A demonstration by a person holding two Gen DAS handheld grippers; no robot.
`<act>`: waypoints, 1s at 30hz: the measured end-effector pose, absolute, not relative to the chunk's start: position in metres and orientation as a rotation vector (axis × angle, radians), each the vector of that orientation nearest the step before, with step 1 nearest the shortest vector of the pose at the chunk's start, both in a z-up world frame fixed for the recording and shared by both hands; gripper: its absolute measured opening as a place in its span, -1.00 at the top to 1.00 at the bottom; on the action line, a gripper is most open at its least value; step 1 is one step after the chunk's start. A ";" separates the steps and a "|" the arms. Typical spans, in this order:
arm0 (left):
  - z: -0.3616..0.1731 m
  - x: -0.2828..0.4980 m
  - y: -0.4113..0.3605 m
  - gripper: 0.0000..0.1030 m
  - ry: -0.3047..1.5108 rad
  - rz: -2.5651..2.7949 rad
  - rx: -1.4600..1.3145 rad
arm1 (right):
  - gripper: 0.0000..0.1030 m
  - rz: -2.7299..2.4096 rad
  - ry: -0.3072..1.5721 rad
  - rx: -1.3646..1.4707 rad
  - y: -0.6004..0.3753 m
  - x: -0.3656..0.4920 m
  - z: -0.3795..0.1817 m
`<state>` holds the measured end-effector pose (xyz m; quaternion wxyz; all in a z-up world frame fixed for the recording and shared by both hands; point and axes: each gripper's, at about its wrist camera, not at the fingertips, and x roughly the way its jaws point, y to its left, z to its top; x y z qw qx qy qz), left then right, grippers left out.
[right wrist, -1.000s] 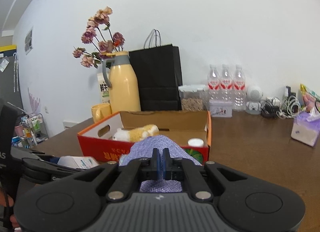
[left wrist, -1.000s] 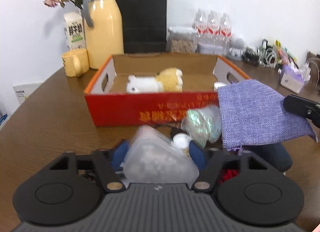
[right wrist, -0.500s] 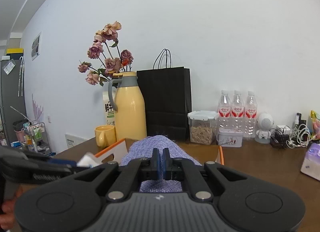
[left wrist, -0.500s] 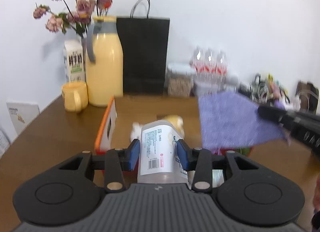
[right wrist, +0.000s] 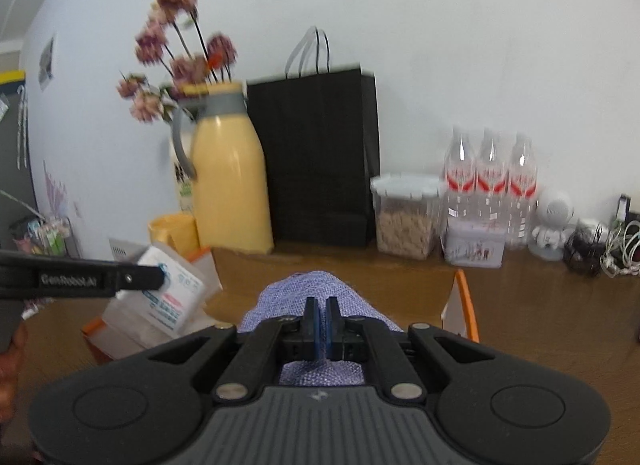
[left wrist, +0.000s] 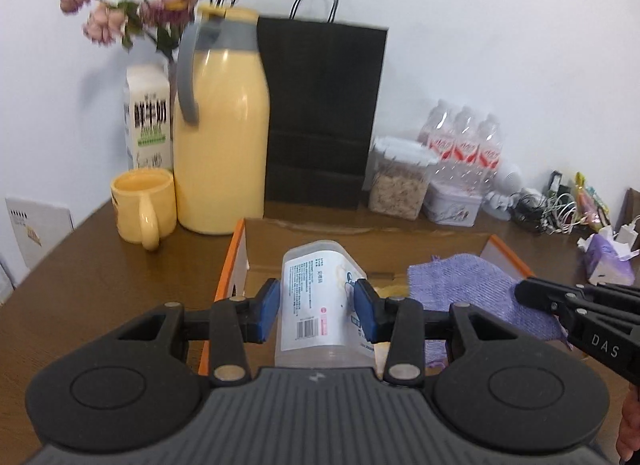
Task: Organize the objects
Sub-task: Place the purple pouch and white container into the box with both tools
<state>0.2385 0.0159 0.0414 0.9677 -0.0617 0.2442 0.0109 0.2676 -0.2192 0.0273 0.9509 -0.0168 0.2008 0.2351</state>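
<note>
Now that both tools are up off the worktop [left wrist: 80, 277] and hanging over the cardboard box [left wrist: 236, 261], this looks like the drop-off stage of the tidy-up. A second ago the left tool [left wrist: 316, 307] was down low at the near side of the box, closing on a blurry clear container [left wrist: 316, 297]; now that same container sits clamped between the blue pads [left wrist: 267, 309], label and barcode facing the camera, hovering above the box's left end. So the pickup is done and it's been carried over the rim.

Same story on the right: the right tool [right wrist: 320, 323] is pinched tight on the purple woven cloth [right wrist: 316, 293], which has gone from dangling in front of the box's near wall to hanging over its right half, close to the orange-edged right wall [right wrist: 466, 305].

My guess is both just need lowering and letting go. Worth watching: the two tools are pretty close together in there, and there's something yellowish [left wrist: 394, 289] peeking out under the container, can't tell what from this view. Stuff along the far edge of the worktop (yellow jug [left wrist: 222, 125], black paper bag [left wrist: 324, 113]) isn't involved.
</note>
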 end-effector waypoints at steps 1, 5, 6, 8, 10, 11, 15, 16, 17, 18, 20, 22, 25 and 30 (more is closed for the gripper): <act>0.036 0.243 0.019 0.20 0.504 0.024 -0.131 | 0.96 0.472 0.421 -0.036 -0.219 0.272 0.022; 0.027 0.245 0.026 0.19 0.490 0.031 -0.128 | 0.95 0.458 0.477 -0.043 -0.219 0.284 0.005; 0.026 0.245 0.027 0.19 0.489 0.029 -0.124 | 0.95 0.456 0.488 -0.050 -0.218 0.286 0.002; 0.025 0.246 0.028 0.18 0.488 0.025 -0.117 | 0.93 0.451 0.502 -0.070 -0.215 0.287 -0.003; 0.022 0.248 0.029 0.10 0.495 0.039 -0.103 | 0.89 0.443 0.508 -0.084 -0.213 0.287 -0.006; 0.020 0.250 0.029 -0.01 0.503 0.046 -0.100 | 0.81 0.438 0.508 -0.089 -0.213 0.287 -0.006; 0.015 0.252 0.028 -0.15 0.518 0.034 -0.089 | 0.74 0.423 0.498 -0.091 -0.214 0.284 -0.006; 0.016 0.251 0.027 -0.22 0.514 0.030 -0.086 | 0.70 0.425 0.496 -0.088 -0.215 0.284 -0.005; 0.016 0.250 0.027 -0.35 0.511 0.023 -0.085 | 0.59 0.424 0.494 -0.087 -0.215 0.284 -0.005; 0.017 0.249 0.026 -0.45 0.503 0.019 -0.083 | 0.40 0.425 0.492 -0.087 -0.216 0.284 -0.004; 0.020 0.245 0.023 -0.76 0.477 0.021 -0.073 | 0.05 0.430 0.483 -0.087 -0.216 0.282 -0.004; 0.023 0.241 0.020 -0.92 0.451 0.014 -0.061 | -0.19 0.433 0.469 -0.089 -0.216 0.279 -0.002; 0.027 0.236 0.017 -1.00 0.426 0.008 -0.055 | -0.65 0.439 0.446 -0.089 -0.216 0.276 0.001; 0.038 0.228 0.010 -1.00 0.412 0.020 -0.038 | -1.00 0.441 0.433 -0.100 -0.213 0.268 0.010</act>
